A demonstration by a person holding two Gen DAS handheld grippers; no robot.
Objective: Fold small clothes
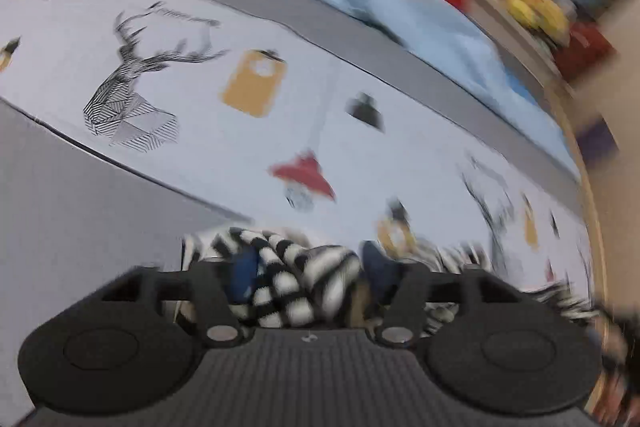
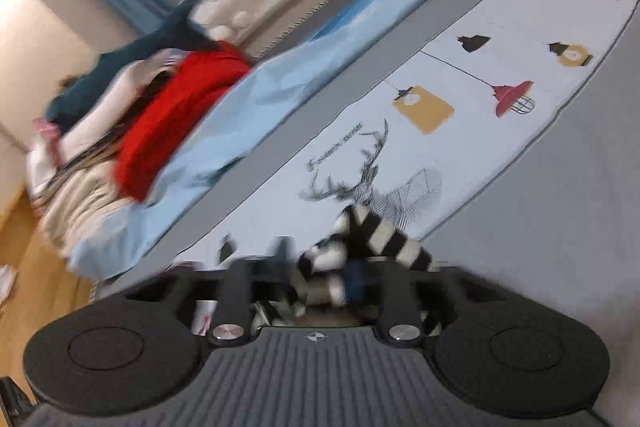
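Both pairs of tongs stand apart over the bed (image 2: 560,227). The striped garment (image 1: 296,283) lies bunched between the left tongs (image 1: 308,279), and the right tongs (image 2: 320,277) straddle another part of it. Through the blur, neither pair seems to pinch it. No neat fold shows yet, so most of the folding looks undone.

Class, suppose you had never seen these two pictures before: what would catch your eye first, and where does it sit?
Probably the black-and-white striped garment, bunched between the left gripper's spread fingers low in the frame. It shows again at the right gripper. Next comes the red garment on the heap at the bed's far side, then the deer print on the bed cover.
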